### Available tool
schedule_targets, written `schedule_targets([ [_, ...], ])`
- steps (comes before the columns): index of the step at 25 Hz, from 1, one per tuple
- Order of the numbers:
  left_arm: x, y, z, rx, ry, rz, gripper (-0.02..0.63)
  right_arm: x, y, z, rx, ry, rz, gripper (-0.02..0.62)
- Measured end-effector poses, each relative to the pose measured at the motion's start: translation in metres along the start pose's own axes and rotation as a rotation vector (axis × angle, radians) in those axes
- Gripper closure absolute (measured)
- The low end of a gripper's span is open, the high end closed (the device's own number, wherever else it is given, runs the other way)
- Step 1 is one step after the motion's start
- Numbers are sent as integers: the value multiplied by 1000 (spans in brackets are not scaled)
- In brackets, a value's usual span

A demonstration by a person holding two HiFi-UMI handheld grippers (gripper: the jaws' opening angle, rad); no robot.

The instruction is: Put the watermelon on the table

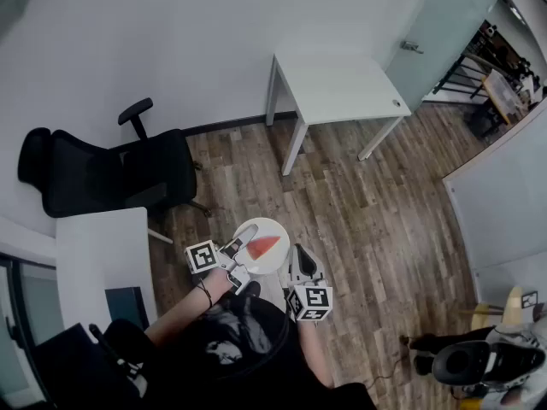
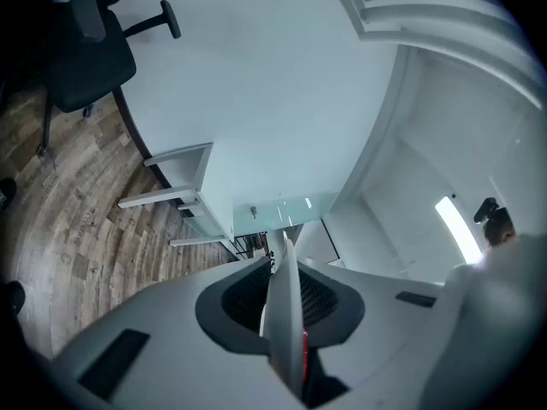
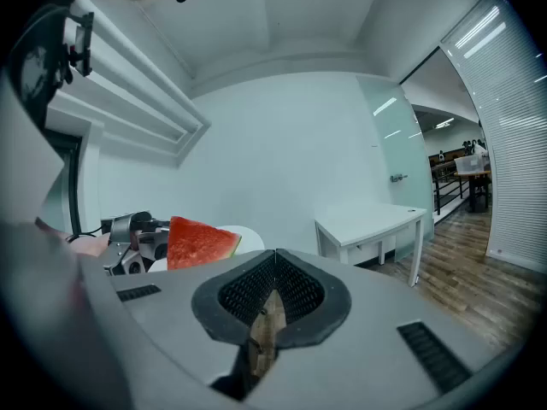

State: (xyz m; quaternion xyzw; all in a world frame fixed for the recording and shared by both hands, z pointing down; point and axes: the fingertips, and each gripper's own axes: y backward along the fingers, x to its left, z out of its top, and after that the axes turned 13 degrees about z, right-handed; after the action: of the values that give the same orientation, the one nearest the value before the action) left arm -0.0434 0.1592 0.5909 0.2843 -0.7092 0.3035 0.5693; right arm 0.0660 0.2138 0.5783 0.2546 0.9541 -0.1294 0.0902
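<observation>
Jaws of the left gripper (image 1: pixel 238 261) are clamped on the rim of a white plate (image 1: pixel 275 227). Carried level, the plate evidently serves as a tray, so the fruit itself is never squeezed. Watermelon (image 1: pixel 263 247) lies on that plate, in mid-air above the floor: one wedge, red flesh, thin green rind. Right gripper (image 1: pixel 302 261) hangs just beside the plate, jaws pressed together on nothing, evidently spare. Table (image 1: pixel 338 88) stands well apart; delivery not yet made.

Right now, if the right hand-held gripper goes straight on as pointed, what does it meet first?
Nothing near: the way looks free up to the wall, probably. The white table stands just right of that line; depth is unclear.
</observation>
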Motion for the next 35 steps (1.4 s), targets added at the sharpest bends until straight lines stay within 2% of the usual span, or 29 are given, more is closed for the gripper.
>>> schedule_targets([
  [8,-2,-15,1,13,-10,-6,558,-10,-3,-5,22,-15,-11,584],
  [12,8,-17,-1,28,-3,20,558,-16,-8,-12,26,-32,-13,584],
  [16,11,-20,4,24,15,30,558,-28,-14,-23,-11,-116,-8,584],
  [20,24,-34,21,18,55,53,557,-41,-33,-30,10,-160,-3,584],
  [25,28,-78,56,44,59,64,558,-71,-77,-11,28,-155,-5,584],
  [28,29,-106,94,39,43,86,558,-87,-122,13,56,-109,21,584],
  [31,26,-140,145,21,52,49,558,-106,-174,45,68,-26,26,584],
  [35,15,-180,199,23,58,-5,558,-131,-227,90,37,27,-2,584],
])
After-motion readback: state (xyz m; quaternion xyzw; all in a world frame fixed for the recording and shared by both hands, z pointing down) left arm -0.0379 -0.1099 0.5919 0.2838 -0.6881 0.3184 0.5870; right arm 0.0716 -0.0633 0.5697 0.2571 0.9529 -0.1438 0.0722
